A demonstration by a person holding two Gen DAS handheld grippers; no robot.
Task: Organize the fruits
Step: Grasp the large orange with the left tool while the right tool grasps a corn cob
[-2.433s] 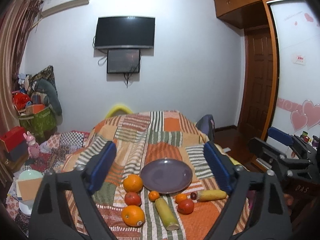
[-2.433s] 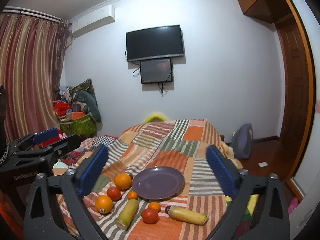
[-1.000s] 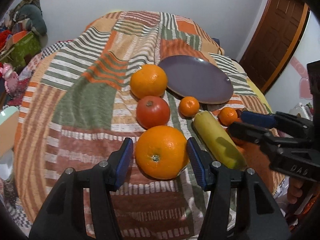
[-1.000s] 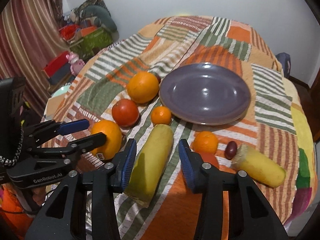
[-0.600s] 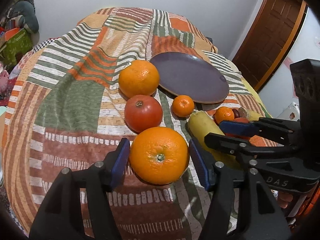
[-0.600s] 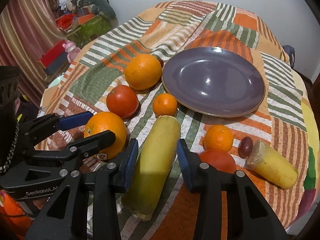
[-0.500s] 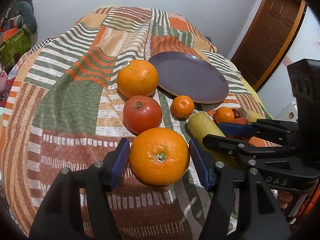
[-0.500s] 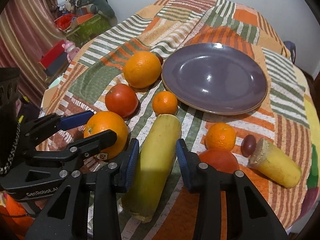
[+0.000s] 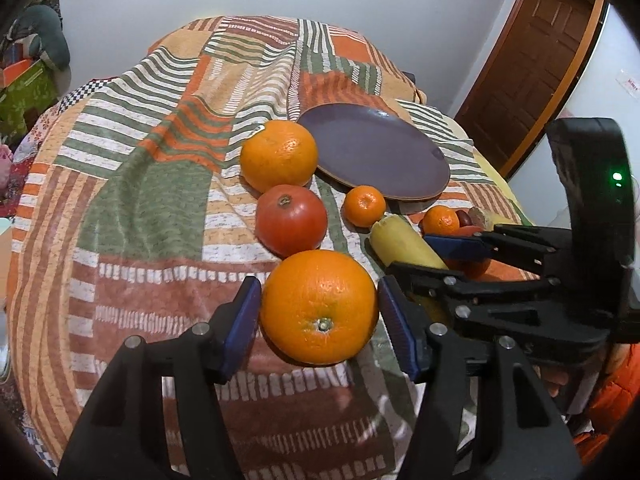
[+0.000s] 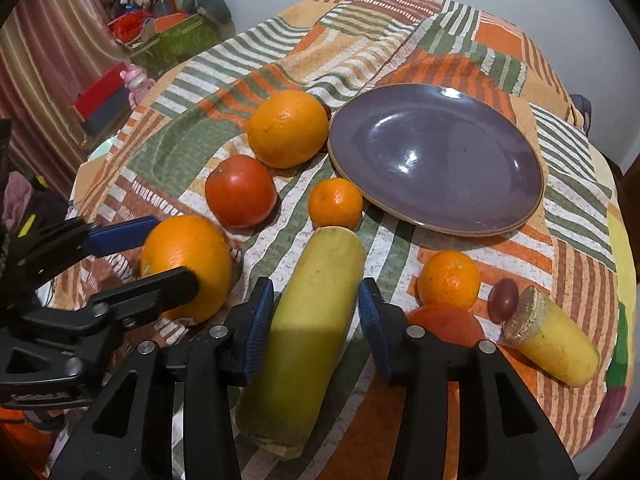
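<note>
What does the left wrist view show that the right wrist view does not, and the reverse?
Only the left view shows the wooden door. Only the right view shows the striped curtain, the pink toy and the whole short yellow piece. Both show the purple plate, the near orange between the left hand-held gripper's fingers, and the long yellow piece between the right hand-held gripper's.

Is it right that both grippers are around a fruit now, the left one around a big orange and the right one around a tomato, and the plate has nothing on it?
Not quite. The right gripper is around the long yellow fruit, not the tomato, as the right wrist view shows. The left gripper is around the big orange, and the plate has nothing on it.
</note>
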